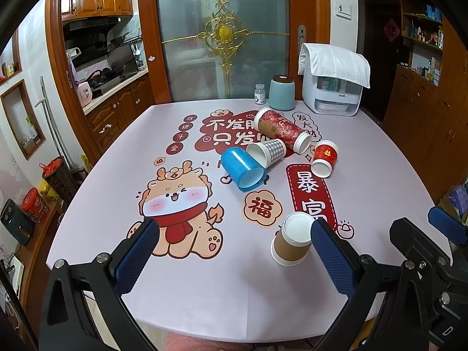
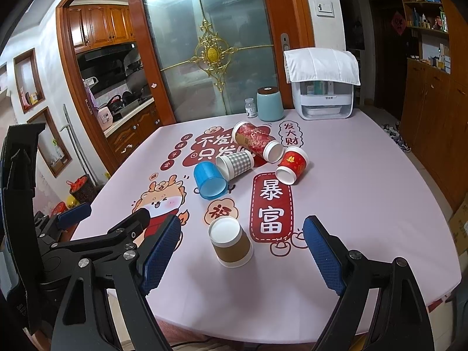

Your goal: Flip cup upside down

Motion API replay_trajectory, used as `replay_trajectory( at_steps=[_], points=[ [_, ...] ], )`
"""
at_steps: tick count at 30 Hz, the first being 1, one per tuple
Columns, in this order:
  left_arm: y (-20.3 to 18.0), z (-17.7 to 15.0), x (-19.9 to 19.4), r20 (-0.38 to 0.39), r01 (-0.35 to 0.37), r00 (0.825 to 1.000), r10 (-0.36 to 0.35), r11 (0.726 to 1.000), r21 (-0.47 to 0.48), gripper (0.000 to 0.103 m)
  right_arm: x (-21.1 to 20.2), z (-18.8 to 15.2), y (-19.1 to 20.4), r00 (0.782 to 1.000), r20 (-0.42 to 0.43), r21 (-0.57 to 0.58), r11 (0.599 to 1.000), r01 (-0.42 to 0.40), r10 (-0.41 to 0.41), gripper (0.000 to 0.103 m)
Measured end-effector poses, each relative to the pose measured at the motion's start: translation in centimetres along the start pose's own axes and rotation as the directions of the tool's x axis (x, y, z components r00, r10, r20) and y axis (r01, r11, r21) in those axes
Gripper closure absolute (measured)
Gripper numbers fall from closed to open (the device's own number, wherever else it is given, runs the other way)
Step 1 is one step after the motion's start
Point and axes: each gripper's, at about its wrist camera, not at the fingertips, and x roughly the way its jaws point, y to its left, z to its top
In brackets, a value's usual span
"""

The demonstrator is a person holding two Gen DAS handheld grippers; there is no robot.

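Observation:
A brown-sleeved paper cup (image 1: 291, 241) stands upside down near the table's front; it also shows in the right wrist view (image 2: 231, 241). Behind it lie several cups on their sides: a blue plastic cup (image 1: 242, 169) (image 2: 209, 180), a grey checked cup (image 1: 267, 150) (image 2: 235, 163), a tall red floral cup (image 1: 282, 130) (image 2: 257, 142) and a small red cup (image 1: 324, 158) (image 2: 292, 165). My left gripper (image 1: 234, 234) is open and empty, above the front edge, left of the brown cup. My right gripper (image 2: 242, 231) is open and empty, with the brown cup between its fingers' line of sight.
The table (image 1: 102, 234) has a pink printed cloth. At its far edge stand a teal canister (image 1: 281, 92), a small white bottle (image 1: 259, 94) and a white appliance under a cloth (image 1: 333, 82). Wooden cabinets (image 2: 433, 134) stand to the right.

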Motion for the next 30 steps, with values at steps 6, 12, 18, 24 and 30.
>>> replay_trajectory(
  at_steps=[6, 12, 18, 24, 30],
  points=[
    [0.01, 0.0, 0.02, 0.0, 0.0, 1.0, 0.0, 1.0, -0.001, 0.001, 0.04, -0.02, 0.05, 1.0, 0.0, 0.0, 1.0, 0.0, 0.0, 0.016],
    [-0.01, 0.02, 0.02, 0.0, -0.001, 1.0, 0.001, 1.0, -0.001, 0.001, 0.16, -0.11, 0.18, 1.0, -0.001, 0.001, 1.0, -0.001, 0.001, 0.016],
    [0.01, 0.05, 0.03, -0.001, -0.001, 1.0, 0.001, 1.0, 0.0, 0.001, 0.16, -0.08, 0.19, 1.0, -0.002, 0.001, 1.0, -0.001, 0.001, 0.016],
    [-0.03, 0.12, 0.0, -0.001, -0.001, 1.0, 0.001, 1.0, 0.0, 0.001, 0.3, -0.28, 0.39, 1.0, -0.005, 0.003, 1.0, -0.001, 0.001, 0.016],
    [-0.03, 0.15, 0.01, -0.002, 0.0, 1.0, 0.0, 1.0, 0.0, 0.001, 0.31, -0.25, 0.39, 1.0, -0.005, 0.003, 1.0, -0.001, 0.001, 0.016]
  ],
)
